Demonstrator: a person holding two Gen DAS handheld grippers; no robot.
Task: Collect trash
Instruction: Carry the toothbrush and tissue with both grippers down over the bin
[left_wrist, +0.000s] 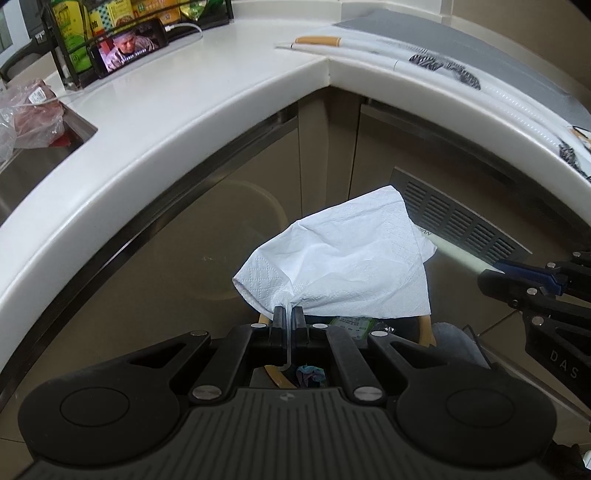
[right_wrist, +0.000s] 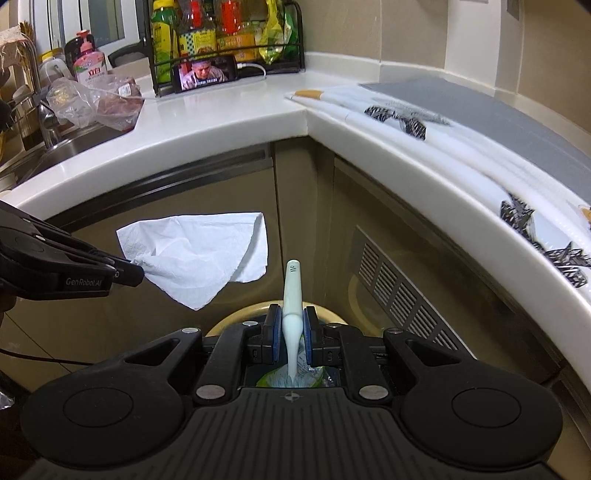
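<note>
Both wrist views face the counter corner; left nearer.

white countertop carries a phone, bagged meat, patterned cloth.

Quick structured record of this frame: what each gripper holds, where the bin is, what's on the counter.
left gripper: shut on white tissue, hanging free in the air below the counter edge
right gripper: shut on pale slim stick, tip pointing up
bin: tan rim below both grippers, packaging inside
countertop: phone playing video, against a condiment rack
sink side: bagged meat
</note>
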